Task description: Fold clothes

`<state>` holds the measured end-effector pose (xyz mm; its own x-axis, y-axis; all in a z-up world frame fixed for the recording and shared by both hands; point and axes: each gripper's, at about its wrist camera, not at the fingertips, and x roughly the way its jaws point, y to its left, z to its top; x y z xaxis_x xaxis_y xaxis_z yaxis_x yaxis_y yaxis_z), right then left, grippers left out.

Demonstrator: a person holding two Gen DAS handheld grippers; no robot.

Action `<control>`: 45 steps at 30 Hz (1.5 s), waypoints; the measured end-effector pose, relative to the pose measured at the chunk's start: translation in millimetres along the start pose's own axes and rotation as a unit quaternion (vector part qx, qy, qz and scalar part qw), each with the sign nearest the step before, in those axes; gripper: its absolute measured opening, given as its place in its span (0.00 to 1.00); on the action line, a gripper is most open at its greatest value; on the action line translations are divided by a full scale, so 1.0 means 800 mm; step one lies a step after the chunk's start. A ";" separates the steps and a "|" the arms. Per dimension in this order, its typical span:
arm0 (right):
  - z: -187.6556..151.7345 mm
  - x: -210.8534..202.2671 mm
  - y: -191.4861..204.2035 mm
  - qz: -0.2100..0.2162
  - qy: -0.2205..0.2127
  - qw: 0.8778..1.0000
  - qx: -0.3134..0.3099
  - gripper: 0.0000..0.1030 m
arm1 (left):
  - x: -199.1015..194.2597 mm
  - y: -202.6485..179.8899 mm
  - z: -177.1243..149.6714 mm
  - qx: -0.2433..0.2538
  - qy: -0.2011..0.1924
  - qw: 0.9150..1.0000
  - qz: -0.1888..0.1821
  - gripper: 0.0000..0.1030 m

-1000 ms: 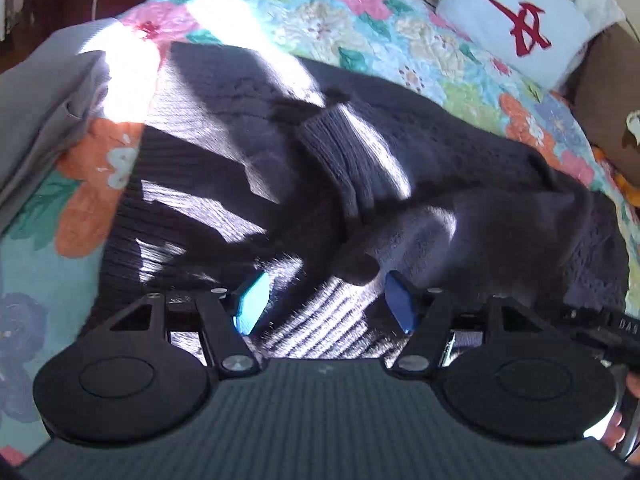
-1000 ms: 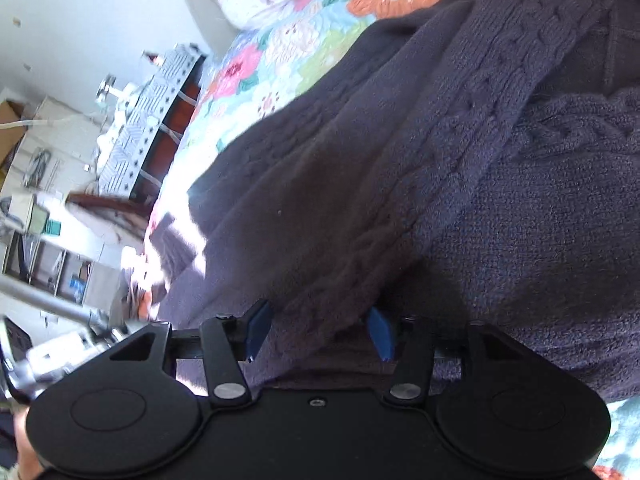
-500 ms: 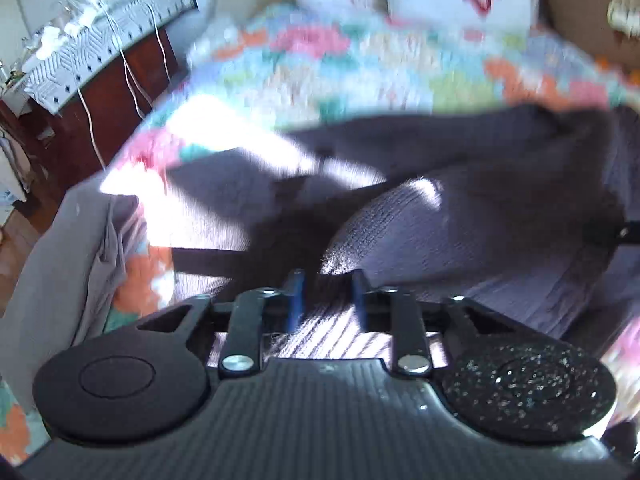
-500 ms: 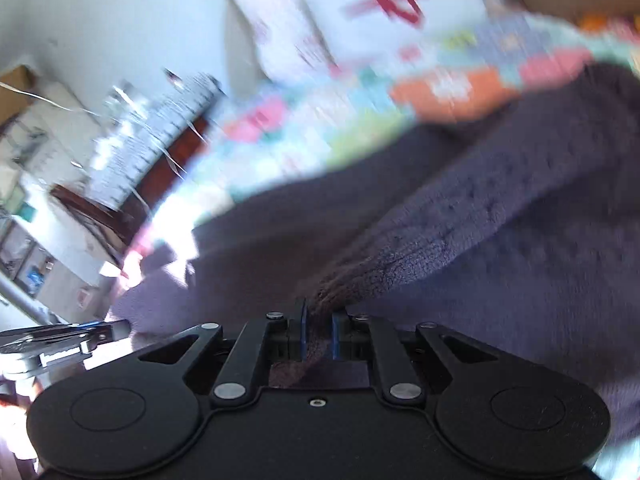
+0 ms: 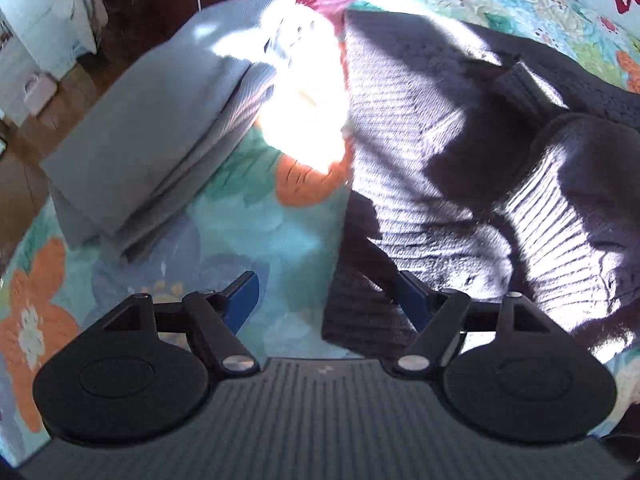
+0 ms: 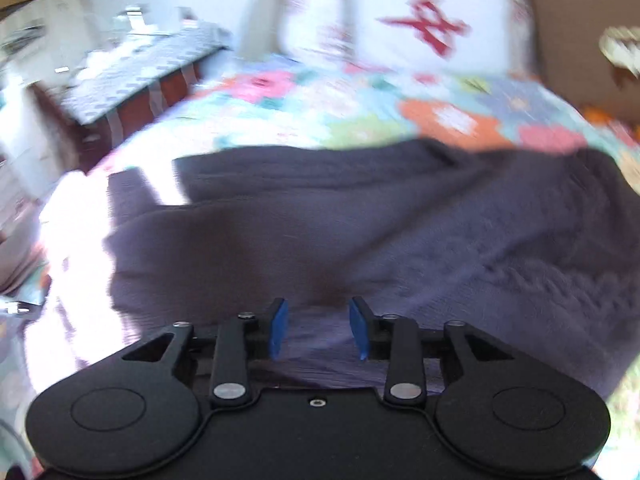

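Flowered bedspread (image 5: 256, 216) carries a dark sweater (image 5: 432, 152) beside a folded grey garment (image 5: 152, 136). Left hand-held gripper (image 5: 332, 300) hangs wide apart over the sweater's hem; right hand-held gripper (image 6: 318, 328), apart, hovers above blurred knit.

One sign only: a red brush-stroke character on the white pillow (image 6: 430, 16) at the bedhead, too blurred to read.
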<state>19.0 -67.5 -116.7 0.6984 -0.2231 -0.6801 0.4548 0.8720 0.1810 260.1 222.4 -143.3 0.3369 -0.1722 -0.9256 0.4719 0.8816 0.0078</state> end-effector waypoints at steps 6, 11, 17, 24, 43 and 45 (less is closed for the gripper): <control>-0.020 0.032 0.055 0.075 0.040 0.992 -0.098 0.57 | 0.010 0.008 -0.006 -0.053 0.021 0.998 -0.040 0.85; -0.031 0.046 0.069 0.056 0.062 0.986 -0.146 0.60 | 0.016 0.001 -0.005 -0.071 0.039 0.993 -0.091 0.87; -0.018 0.037 0.045 0.081 0.063 0.991 -0.085 0.60 | 0.021 -0.030 -0.003 -0.038 0.011 0.994 -0.105 0.71; -0.020 0.020 0.026 0.090 0.056 0.994 -0.033 0.60 | -0.013 -0.059 0.018 0.016 -0.052 0.991 -0.125 0.14; 0.011 0.004 -0.100 0.064 0.009 0.992 0.109 0.61 | -0.094 -0.318 0.076 0.273 -0.162 0.932 -0.176 0.13; 0.013 0.004 -0.110 0.065 0.005 0.992 0.109 0.61 | -0.099 -0.348 0.072 0.301 -0.158 0.920 -0.196 0.13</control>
<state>-13.0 -149.4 -127.4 0.7534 -0.1103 -0.6483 0.4717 0.7775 0.4159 148.9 -35.1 -50.1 0.2193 -0.6276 -0.7470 0.9414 0.3373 -0.0071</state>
